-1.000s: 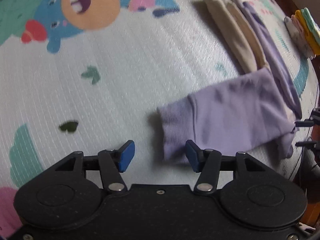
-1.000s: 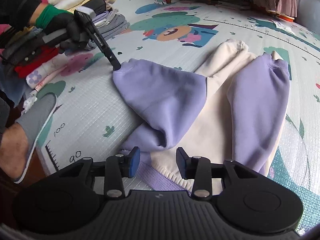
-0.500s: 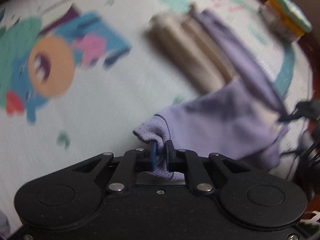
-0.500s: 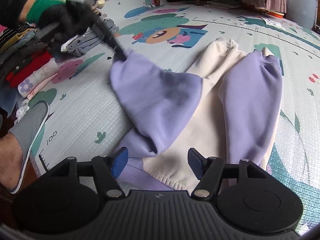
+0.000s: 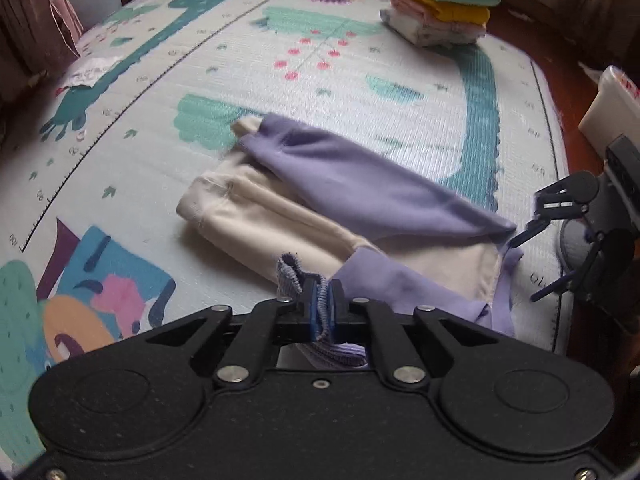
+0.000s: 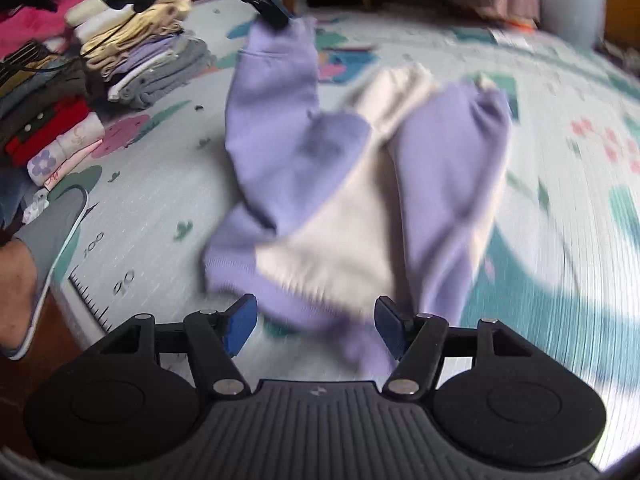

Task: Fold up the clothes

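The lilac-and-cream sweatshirt [image 5: 320, 216] lies lengthwise away from the right tool [image 6: 316, 326] (jaws apart, empty) — left tool [image 5: 321, 308] clamps its ribbed cuff [image 5: 290, 276] — on a cartoon play mat [image 5: 360, 68].

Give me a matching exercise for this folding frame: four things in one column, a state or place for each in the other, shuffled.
Things:
1. left gripper
2. right gripper
3. purple sleeve cuff
4. folded clothes stack

States or places:
A. jaws apart over the sweatshirt hem
B. at the far edge of the play mat
C. pinched between blue pads
D. jaws closed on fabric

Pairs: 1-D, 2-A, 3-C, 4-B
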Tool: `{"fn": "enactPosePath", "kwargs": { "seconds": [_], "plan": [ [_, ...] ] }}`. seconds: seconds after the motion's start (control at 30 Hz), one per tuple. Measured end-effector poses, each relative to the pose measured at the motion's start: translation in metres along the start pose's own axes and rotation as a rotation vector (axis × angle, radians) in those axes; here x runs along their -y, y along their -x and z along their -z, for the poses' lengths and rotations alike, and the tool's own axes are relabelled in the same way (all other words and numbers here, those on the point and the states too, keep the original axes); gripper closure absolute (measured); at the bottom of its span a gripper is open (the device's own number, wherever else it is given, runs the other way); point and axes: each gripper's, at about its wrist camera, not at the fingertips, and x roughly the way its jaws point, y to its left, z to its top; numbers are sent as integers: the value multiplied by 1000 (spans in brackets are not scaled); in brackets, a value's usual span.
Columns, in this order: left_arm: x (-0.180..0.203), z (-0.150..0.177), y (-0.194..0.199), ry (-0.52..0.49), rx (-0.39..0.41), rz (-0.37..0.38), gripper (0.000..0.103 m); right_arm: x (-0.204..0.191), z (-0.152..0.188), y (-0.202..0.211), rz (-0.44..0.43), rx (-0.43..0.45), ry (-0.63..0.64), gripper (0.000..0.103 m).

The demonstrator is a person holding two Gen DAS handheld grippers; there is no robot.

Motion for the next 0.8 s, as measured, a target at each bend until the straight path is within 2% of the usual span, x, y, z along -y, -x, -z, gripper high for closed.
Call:
{"fn": "enactPosePath", "kwargs": {
  "seconds": [0.13, 0.27, 0.4, 0.63, 0.73, 0.8],
  "plan": [
    [4, -1, 9, -55, 11, -34, 100, -7, -4, 5, -23, 50, 55, 38],
    [15, -22, 35, -153, 77, -57, 100, -31, -16, 10, -125, 124, 268, 38],
    [28, -48, 56, -257, 156, -73, 100, -55, -18, 4, -180, 128, 420, 38],
    [51, -79, 61, -456, 238, -99, 100, -70, -32, -23, -169, 140, 508, 34],
    [48, -85, 51, -499, 248, -143, 100, -78, -32, -37, -147, 125, 552, 33],
    [40, -87, 34, -518, 227, -189, 100, -82, -31, -45, -134, 101, 575, 32]
  ]
}}
